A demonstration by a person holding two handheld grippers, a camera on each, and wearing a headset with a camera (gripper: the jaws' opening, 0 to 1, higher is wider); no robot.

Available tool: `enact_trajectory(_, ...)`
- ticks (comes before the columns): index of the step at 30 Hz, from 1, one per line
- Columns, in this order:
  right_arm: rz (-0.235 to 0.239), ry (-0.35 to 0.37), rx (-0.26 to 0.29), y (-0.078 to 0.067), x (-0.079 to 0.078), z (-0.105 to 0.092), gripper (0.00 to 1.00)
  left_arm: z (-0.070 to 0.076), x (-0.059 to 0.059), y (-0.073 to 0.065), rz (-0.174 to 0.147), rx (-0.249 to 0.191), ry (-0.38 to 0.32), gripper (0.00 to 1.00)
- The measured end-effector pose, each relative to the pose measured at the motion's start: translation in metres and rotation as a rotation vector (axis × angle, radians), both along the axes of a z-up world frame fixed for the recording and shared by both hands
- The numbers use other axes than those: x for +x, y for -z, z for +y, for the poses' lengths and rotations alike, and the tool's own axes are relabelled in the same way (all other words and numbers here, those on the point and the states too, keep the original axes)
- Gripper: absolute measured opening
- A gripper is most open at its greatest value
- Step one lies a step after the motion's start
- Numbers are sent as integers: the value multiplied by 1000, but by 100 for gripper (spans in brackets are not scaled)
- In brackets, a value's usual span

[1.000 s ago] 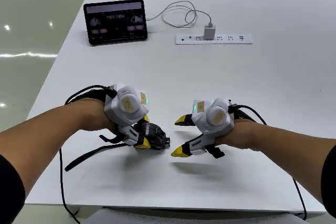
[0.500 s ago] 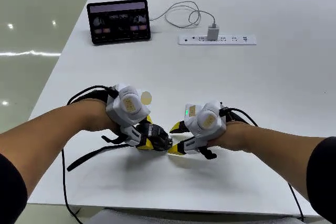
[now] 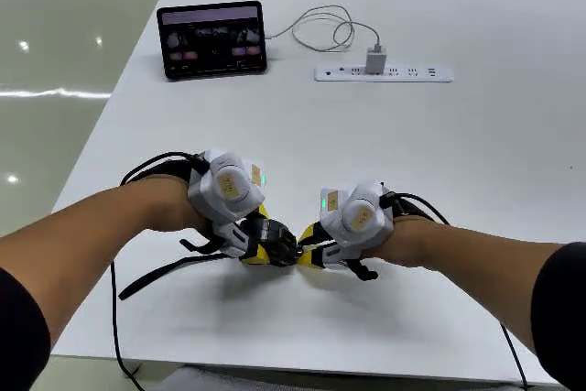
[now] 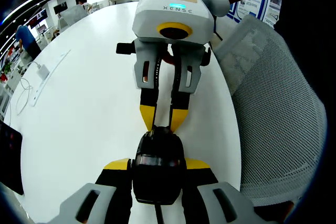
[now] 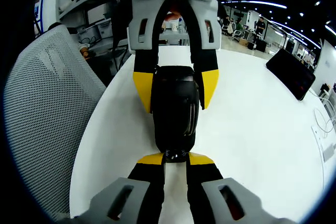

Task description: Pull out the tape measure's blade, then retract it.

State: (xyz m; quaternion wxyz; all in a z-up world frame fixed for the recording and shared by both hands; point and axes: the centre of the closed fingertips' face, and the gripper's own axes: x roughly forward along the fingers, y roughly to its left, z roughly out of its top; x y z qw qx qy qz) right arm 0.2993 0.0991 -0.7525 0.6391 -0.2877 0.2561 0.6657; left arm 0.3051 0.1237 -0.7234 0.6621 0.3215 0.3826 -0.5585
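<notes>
Tape measure (image 3: 275, 243) sits low center in the head view, on the white counter (image 3: 412, 153). Left gripper (image 3: 261, 246) fingers clamp its black case, and right gripper (image 3: 307, 254) has its 2 fingers pinched on the blade tip (image 5: 176, 156).

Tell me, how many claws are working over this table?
2. The left claw grips the tape measure by its sides. The right claw faces it from the opposite side, closed on the tape measure's front tip.

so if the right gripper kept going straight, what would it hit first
The tape measure: its case lies directly ahead of the right gripper, seemingly touching its tips, held by the left gripper.
</notes>
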Motion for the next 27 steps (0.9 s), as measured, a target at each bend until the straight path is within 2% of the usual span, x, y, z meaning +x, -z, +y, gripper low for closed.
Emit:
enact_trajectory(9,-5,-33,-16,1,-1,-1,8,0,0,1,3,14,4,32)
enact_trajectory(27,5,-30,-23,3,0,-6,8,-1,0,1,2,8,-3,32)
